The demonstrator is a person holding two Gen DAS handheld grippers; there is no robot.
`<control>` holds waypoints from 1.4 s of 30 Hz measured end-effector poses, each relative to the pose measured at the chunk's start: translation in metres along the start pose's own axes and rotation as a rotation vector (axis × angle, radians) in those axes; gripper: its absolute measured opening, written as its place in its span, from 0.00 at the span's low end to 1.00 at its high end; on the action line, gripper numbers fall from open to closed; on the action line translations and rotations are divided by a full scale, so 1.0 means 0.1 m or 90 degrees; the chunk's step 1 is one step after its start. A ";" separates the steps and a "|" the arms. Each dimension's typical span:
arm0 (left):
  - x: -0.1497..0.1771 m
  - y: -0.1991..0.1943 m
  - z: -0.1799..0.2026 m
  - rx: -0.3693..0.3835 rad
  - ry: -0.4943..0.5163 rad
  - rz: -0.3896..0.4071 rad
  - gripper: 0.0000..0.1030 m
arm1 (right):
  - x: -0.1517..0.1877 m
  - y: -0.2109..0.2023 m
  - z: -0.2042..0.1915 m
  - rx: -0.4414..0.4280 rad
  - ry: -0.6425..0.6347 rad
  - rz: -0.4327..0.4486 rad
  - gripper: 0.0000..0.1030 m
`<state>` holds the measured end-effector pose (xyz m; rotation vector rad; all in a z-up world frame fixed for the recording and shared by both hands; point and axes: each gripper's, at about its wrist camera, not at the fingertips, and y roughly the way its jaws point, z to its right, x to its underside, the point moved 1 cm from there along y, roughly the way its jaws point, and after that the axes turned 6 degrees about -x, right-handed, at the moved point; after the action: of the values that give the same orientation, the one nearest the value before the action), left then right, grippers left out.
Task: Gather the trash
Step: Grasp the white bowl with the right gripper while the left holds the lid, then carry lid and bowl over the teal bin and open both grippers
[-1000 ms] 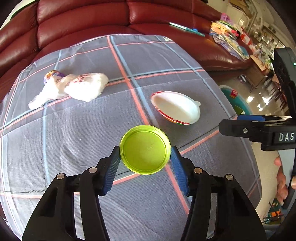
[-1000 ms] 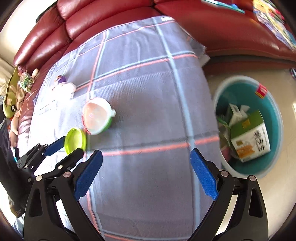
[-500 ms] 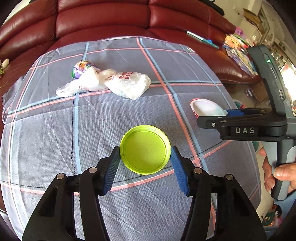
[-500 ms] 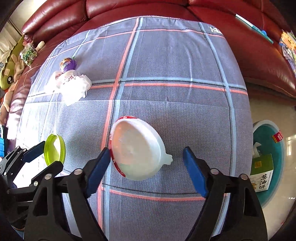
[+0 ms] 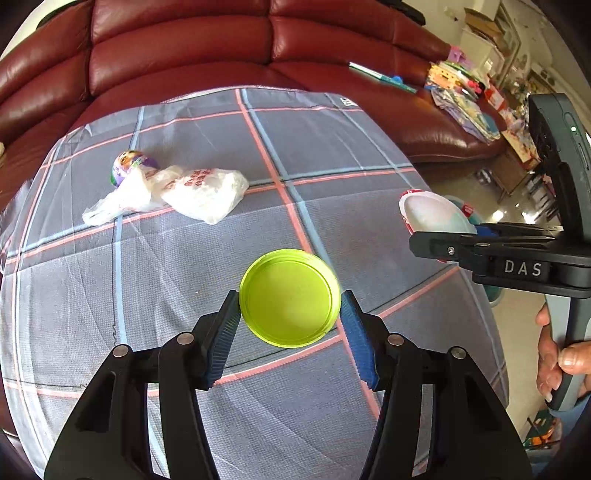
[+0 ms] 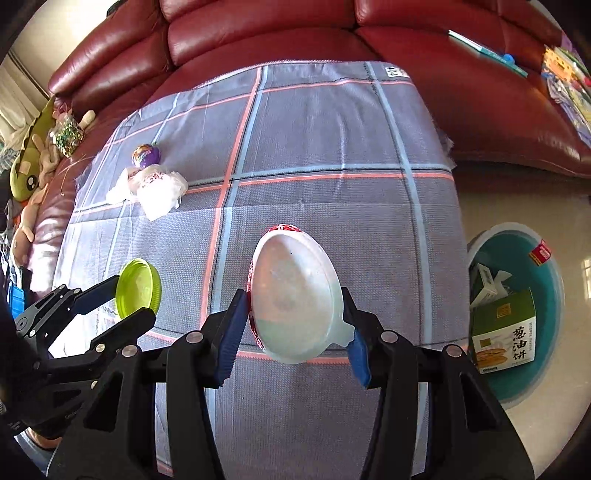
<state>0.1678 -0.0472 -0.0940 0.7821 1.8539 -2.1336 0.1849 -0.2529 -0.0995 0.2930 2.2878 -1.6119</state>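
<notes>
White oval plastic lid with red printed rim (image 6: 295, 295) sits clamped across its short axis between the right gripper (image 6: 293, 325) pads, long axis pointing away from the gripper toward the far red leather sofa (image 6: 258, 33); pull tab at the near-right pad. It looks tilted up off the grey plaid cloth (image 6: 332, 147), so lifted or close to it. The round teal trash bin (image 6: 554, 280) with a green carton inside lies to the right, off the cloth edge, well apart. Right hand is the nearer one to it; my read: swing right next.

Round lime-green plastic lid (image 5: 290, 297) is pinched between the left gripper (image 5: 290, 332) pads, left of the white lid.

Versus a second ago: right jaws have just been closing, from wide over bare cloth to gripping the lid. Left grip is unchanged.

Crumpled white plastic bag (image 5: 177, 192) with purple foil egg (image 5: 129, 164) untouched, far left.
</notes>
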 end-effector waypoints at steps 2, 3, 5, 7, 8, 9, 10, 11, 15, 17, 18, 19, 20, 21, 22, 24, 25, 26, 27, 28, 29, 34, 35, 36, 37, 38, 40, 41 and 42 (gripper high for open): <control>-0.04 -0.03 0.13 0.005 0.016 0.005 0.55 | 0.04 -0.17 0.14 -0.002 0.015 0.018 0.46; -0.07 -0.05 0.20 0.008 0.023 0.007 0.55 | 0.06 -0.25 0.21 -0.002 0.023 0.027 0.46; -0.12 -0.09 0.37 0.017 0.042 0.012 0.55 | 0.09 -0.43 0.37 0.001 0.037 0.046 0.46; -0.19 -0.13 0.56 0.028 0.064 0.019 0.55 | 0.14 -0.63 0.55 0.008 0.052 0.063 0.46; -0.22 -0.14 0.66 0.035 0.075 0.021 0.55 | 0.17 -0.74 0.66 0.016 0.061 0.073 0.46; -0.25 -0.16 0.77 0.041 0.086 0.024 0.55 | 0.20 -0.84 0.77 0.024 0.069 0.082 0.46; -0.28 -0.17 0.89 0.048 0.098 0.027 0.55 | 0.23 -0.93 0.88 0.032 0.078 0.090 0.46; -0.31 -0.17 1.01 0.056 0.110 0.029 0.55 | 0.26 -1.02 0.99 0.040 0.088 0.099 0.46; -0.39 -0.12 1.47 0.084 0.153 0.023 0.55 | 0.42 -1.31 1.46 0.070 0.137 0.119 0.46; -0.40 -0.06 1.68 0.095 0.172 0.014 0.55 | 0.50 -1.39 1.65 0.083 0.154 0.122 0.46; -0.41 -0.02 1.79 0.100 0.181 0.009 0.55 | 0.55 -1.42 1.74 0.088 0.163 0.123 0.46; -0.41 0.02 1.89 0.106 0.190 0.004 0.55 | 0.59 -1.44 1.82 0.090 0.171 0.123 0.46; -0.42 0.06 1.99 0.111 0.199 -0.002 0.55 | 0.63 -1.45 1.89 0.092 0.180 0.123 0.46; -0.42 0.09 2.07 0.115 0.206 -0.006 0.55 | 0.66 -1.46 1.97 0.093 0.188 0.122 0.47; -0.42 0.13 2.15 0.119 0.214 -0.011 0.55 | 0.69 -1.46 2.03 0.094 0.195 0.122 0.46; -0.43 0.20 2.30 0.123 0.229 -0.018 0.55 | 0.76 -1.45 2.15 0.090 0.208 0.120 0.46; -0.44 0.23 2.37 0.124 0.236 -0.021 0.55 | 0.78 -1.44 2.20 0.088 0.213 0.119 0.47; -0.44 0.26 2.43 0.124 0.243 -0.023 0.55 | 0.79 -1.43 2.24 0.085 0.218 0.119 0.47; -0.45 0.29 2.47 0.124 0.249 -0.026 0.55 | 0.81 -1.43 2.29 0.082 0.222 0.118 0.47; -0.46 0.33 2.53 0.125 0.254 -0.030 0.55 | 0.83 -1.42 2.32 0.080 0.226 0.117 0.47; -0.47 0.36 2.56 0.125 0.258 -0.033 0.55 | 0.83 -1.41 2.35 0.079 0.228 0.116 0.47; -0.52 0.55 2.75 0.122 0.272 -0.048 0.55 | 0.85 -1.36 2.49 0.067 0.242 0.110 0.47; -0.53 0.59 2.77 0.122 0.273 -0.052 0.55 | 0.86 -1.34 2.52 0.064 0.245 0.109 0.47; -0.54 0.62 2.79 0.123 0.273 -0.057 0.55 | 0.85 -1.33 2.54 0.062 0.248 0.107 0.47; -0.54 0.66 2.82 0.124 0.273 -0.060 0.55 | 0.85 -1.32 2.57 0.061 0.250 0.105 0.47; -0.55 0.69 2.84 0.124 0.274 -0.063 0.55 | 0.86 -1.31 2.59 0.060 0.251 0.104 0.47; -0.56 0.75 2.87 0.125 0.278 -0.067 0.55 | 0.85 -1.29 2.61 0.059 0.252 0.099 0.47; -0.57 0.78 2.89 0.126 0.280 -0.069 0.55 | 0.85 -1.29 2.62 0.058 0.253 0.098 0.47; -0.58 0.80 2.91 0.126 0.280 -0.072 0.55 | 0.84 -1.28 2.63 0.058 0.254 0.097 0.47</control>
<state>0.1813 -0.3539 -0.1121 1.3103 1.9371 -2.3933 0.1005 -0.5454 -0.1005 0.8600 2.3979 -1.7029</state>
